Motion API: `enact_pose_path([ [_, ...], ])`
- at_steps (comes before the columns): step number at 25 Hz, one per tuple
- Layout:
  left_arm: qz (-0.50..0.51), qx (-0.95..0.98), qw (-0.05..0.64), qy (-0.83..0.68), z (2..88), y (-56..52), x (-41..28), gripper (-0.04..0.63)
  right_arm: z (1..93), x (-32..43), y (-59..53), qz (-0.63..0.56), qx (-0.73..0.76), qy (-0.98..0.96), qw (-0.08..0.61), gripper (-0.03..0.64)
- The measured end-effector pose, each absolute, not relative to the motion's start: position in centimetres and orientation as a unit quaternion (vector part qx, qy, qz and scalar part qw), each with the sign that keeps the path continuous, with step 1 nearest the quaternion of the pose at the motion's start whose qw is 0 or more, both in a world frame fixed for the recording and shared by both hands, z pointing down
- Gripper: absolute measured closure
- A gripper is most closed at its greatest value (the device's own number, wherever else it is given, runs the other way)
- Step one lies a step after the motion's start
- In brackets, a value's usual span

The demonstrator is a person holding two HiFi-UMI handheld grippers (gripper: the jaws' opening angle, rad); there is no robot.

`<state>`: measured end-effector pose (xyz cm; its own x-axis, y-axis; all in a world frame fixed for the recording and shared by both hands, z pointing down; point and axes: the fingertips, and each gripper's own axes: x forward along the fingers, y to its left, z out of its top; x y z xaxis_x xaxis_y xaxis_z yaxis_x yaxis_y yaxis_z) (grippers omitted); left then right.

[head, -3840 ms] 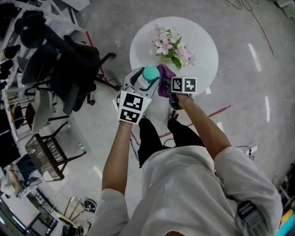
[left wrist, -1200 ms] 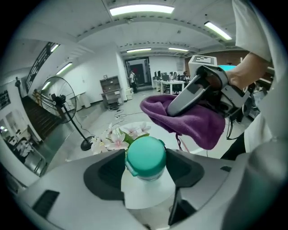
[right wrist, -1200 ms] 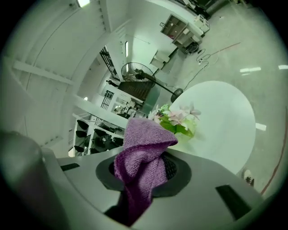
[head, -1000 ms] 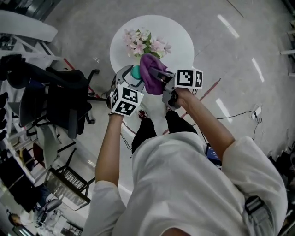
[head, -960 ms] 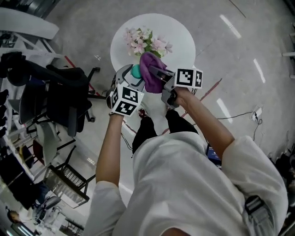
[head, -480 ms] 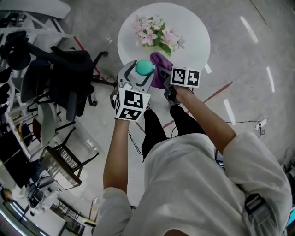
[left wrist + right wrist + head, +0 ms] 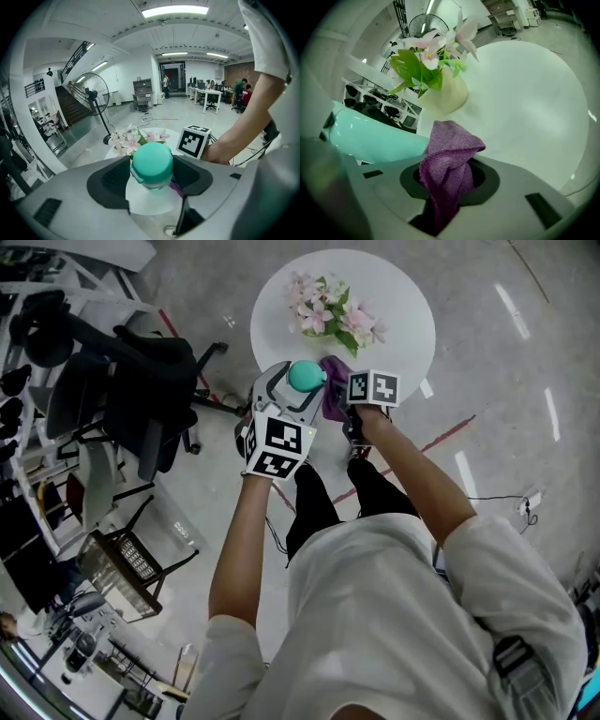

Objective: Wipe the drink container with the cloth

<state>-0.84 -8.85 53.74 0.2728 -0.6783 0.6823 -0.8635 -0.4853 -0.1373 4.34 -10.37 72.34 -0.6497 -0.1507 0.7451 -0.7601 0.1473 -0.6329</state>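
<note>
The left gripper [image 7: 152,177] is clamped on the teal-capped bottle [image 7: 151,161]; the right gripper [image 7: 446,182] is closed on the purple cloth [image 7: 451,150]; the cloth is just beside the bottle, both at the near edge of the table [image 7: 403,296], before the flowers [image 7: 333,315]

No words or numbers can be read. The left hand-held gripper [image 7: 300,382] and right hand-held gripper [image 7: 335,399] bear only black-and-white square markers [image 7: 277,444].
</note>
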Motion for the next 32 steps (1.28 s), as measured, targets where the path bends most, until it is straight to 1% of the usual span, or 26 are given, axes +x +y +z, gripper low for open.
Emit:
enact_pose_path([
  [3, 0.342, 0.798, 0.140, -0.476, 53.6, -8.4, -0.9, 0.302, 70.4, 6.2, -10.5, 0.562, 0.332, -0.712, 0.256, 0.511],
  [5, 0.312, 0.813, 0.149, -0.468, 52.6, -8.5, -0.9, 0.301, 68.2, 8.1, -11.2, 0.543, 0.350, -0.724, 0.242, 0.511],
  [9, 0.224, 0.853, 0.148, -0.448, 49.3, -8.3, -0.6, 0.301, 62.0, 13.2, -13.0, 0.499, 0.399, -0.742, 0.203, 0.509],
  [13, 0.125, 0.868, 0.161, -0.453, 45.1, -8.3, -2.7, 0.302, 53.4, 15.3, -14.3, 0.423, 0.431, -0.781, 0.159, 0.509],
  [14, 0.105, 0.870, 0.158, -0.455, 43.9, -9.0, -3.3, 0.314, 51.0, 15.5, -15.1, 0.398, 0.434, -0.795, 0.147, 0.509],
  [15, 0.090, 0.871, 0.153, -0.457, 42.7, -9.8, -3.8, 0.353, 48.5, 15.6, -15.9, 0.369, 0.438, -0.808, 0.135, 0.509],
  [17, 0.080, 0.870, 0.135, -0.467, 40.6, -11.3, -5.0, 0.508, 43.5, 15.6, -16.9, 0.307, 0.447, -0.832, 0.117, 0.509],
  [18, 0.081, 0.869, 0.124, -0.472, 39.6, -11.8, -5.7, 0.529, 41.2, 15.4, -17.1, 0.275, 0.451, -0.842, 0.114, 0.509],
  [24, 0.082, 0.872, 0.049, -0.481, 31.5, -13.4, -9.2, 0.574, 29.4, 11.3, -16.6, 0.085, 0.436, -0.887, 0.125, 0.511],
  [28, 0.098, 0.856, -0.015, -0.507, 26.5, -13.7, -11.5, 0.575, 23.9, 8.7, -15.8, 0.032, 0.429, -0.898, 0.095, 0.511],
  [32, 0.101, 0.845, -0.060, -0.522, 22.3, -13.1, -12.7, 0.575, 20.0, 6.6, -14.9, -0.013, 0.422, -0.902, 0.090, 0.511],
])
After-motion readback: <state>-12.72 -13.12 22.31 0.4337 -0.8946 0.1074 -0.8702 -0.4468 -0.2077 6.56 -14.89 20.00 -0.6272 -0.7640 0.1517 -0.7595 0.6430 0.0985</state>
